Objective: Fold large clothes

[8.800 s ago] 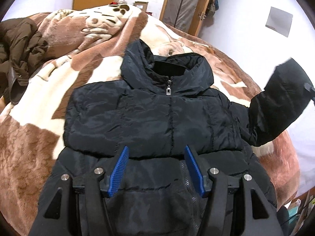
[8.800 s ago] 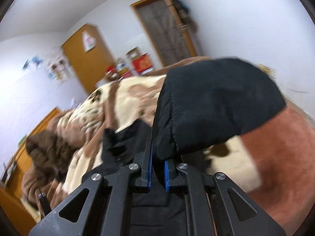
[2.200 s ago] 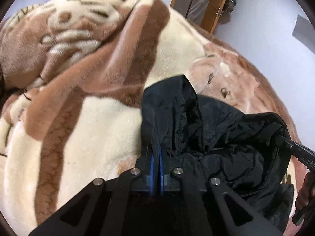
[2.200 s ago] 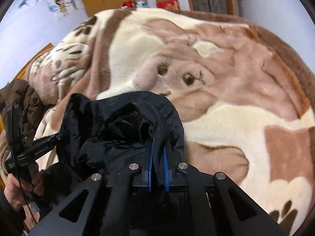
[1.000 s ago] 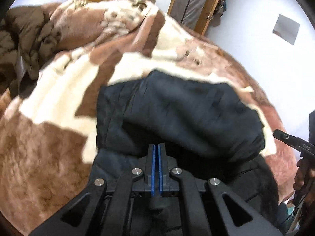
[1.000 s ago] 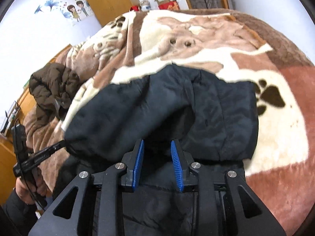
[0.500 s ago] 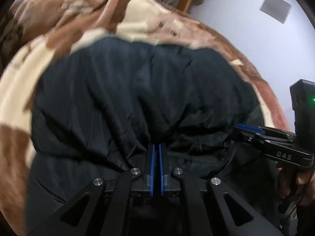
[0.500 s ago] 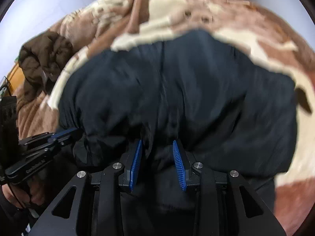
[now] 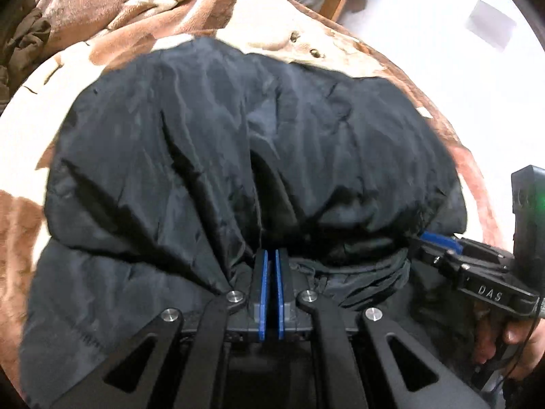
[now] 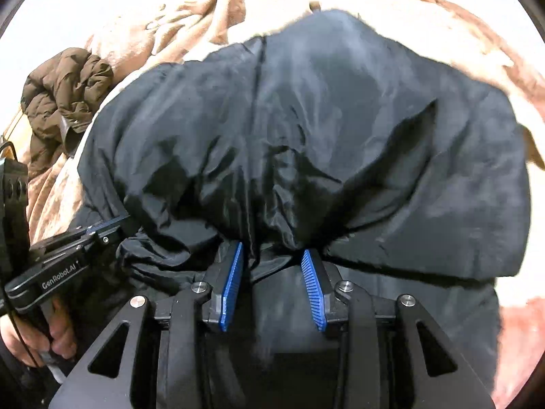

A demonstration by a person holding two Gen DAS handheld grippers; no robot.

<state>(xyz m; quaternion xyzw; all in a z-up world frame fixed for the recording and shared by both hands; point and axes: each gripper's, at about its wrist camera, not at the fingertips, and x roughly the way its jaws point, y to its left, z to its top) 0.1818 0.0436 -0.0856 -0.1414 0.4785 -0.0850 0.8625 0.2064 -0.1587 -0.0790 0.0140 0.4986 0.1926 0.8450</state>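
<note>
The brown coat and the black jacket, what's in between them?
In the right wrist view, only a strip of the fuzzy blanket separates the brown coat from the black jacket.

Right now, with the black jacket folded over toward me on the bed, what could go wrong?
1. The left tool is shut on the black jacket while the right tool has just been opening; pulling left could skew the fold.
2. Puffy fabric bulges at the edge and may spring back once released.

Two jackets [image 10: 306,136] (one brown [image 10: 61,95]), two grippers [image 10: 269,262].
</note>
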